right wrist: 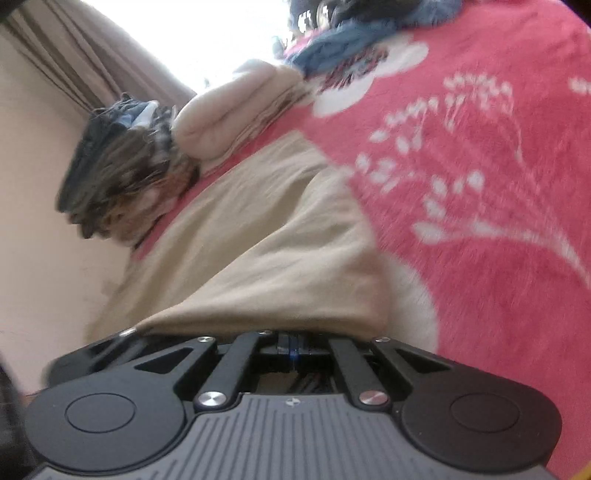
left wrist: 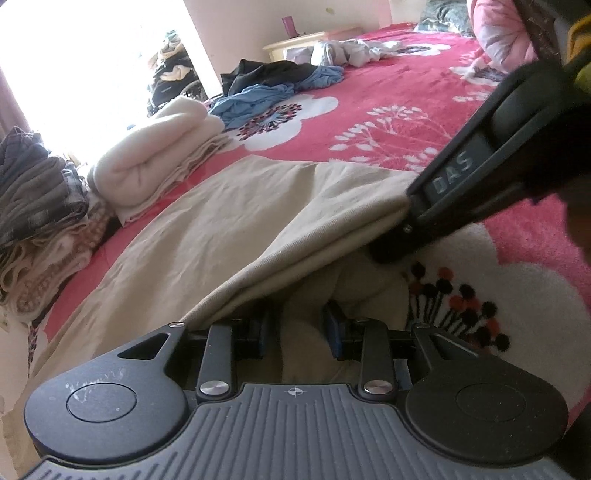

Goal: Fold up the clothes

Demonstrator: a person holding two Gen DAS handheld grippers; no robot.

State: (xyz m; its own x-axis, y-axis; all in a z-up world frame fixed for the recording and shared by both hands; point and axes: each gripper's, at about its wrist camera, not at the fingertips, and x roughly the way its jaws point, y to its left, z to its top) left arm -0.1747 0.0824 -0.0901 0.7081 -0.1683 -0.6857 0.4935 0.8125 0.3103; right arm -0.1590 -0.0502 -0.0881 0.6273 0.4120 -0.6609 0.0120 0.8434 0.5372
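A beige garment [left wrist: 207, 229] lies spread on the red flowered bedspread [left wrist: 388, 110]. In the left wrist view my right gripper [left wrist: 400, 225] comes in from the right and pinches the garment's upper layer at its corner, which is lifted off the layer below. The right wrist view shows the right gripper [right wrist: 293, 350] with its pads together and the beige garment [right wrist: 258, 258] running out from them. My left gripper [left wrist: 297, 330] sits under the lifted edge with its blue pads [left wrist: 334, 328] apart. Beige cloth lies loose between them, and neither pad presses on it.
A folded cream blanket [left wrist: 155, 162] and a stack of folded clothes [left wrist: 37, 206] sit along the bed's left side. Unfolded blue and dark clothes [left wrist: 273, 88] and a grey-white garment [left wrist: 347, 50] lie farther back. A nightstand [left wrist: 306, 40] and a pink pillow [left wrist: 502, 33] are beyond.
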